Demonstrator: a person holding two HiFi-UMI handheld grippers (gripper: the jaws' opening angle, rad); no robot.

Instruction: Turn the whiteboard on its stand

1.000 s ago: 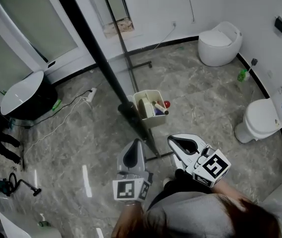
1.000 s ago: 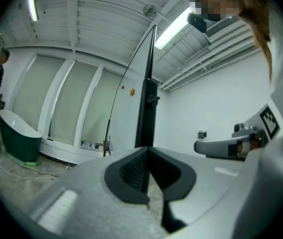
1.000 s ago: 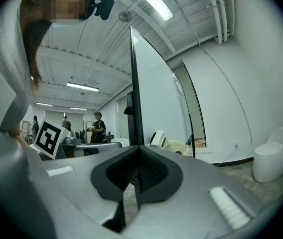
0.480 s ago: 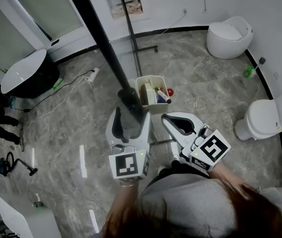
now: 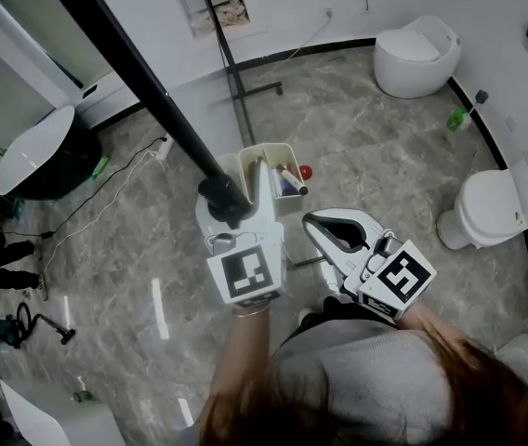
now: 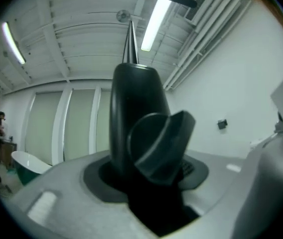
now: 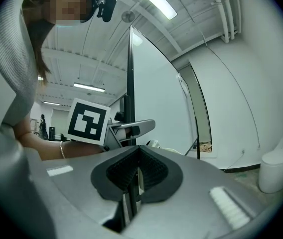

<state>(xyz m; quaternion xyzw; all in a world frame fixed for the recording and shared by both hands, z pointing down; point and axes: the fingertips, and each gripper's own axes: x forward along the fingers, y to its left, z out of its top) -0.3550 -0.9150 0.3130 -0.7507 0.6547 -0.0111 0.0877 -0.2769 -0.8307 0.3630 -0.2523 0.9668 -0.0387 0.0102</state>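
The whiteboard shows edge-on in the head view as a long black bar running from the upper left down to a black knob on its stand. My left gripper is raised to that knob with a finger on each side. Its jaws are closing, and in the left gripper view the knob stands between them with a gap on the right. My right gripper hangs shut and empty just right of the stand. In the right gripper view the whiteboard rises ahead.
A beige box with markers hangs on the stand beside the knob. The stand's far post and foot bar lie beyond. Two white toilets stand at the right, a black tub at the left, and a cable trails on the floor.
My left gripper has risen from low beside the stand, opened and moved around the black knob. The right gripper has stayed where it was.
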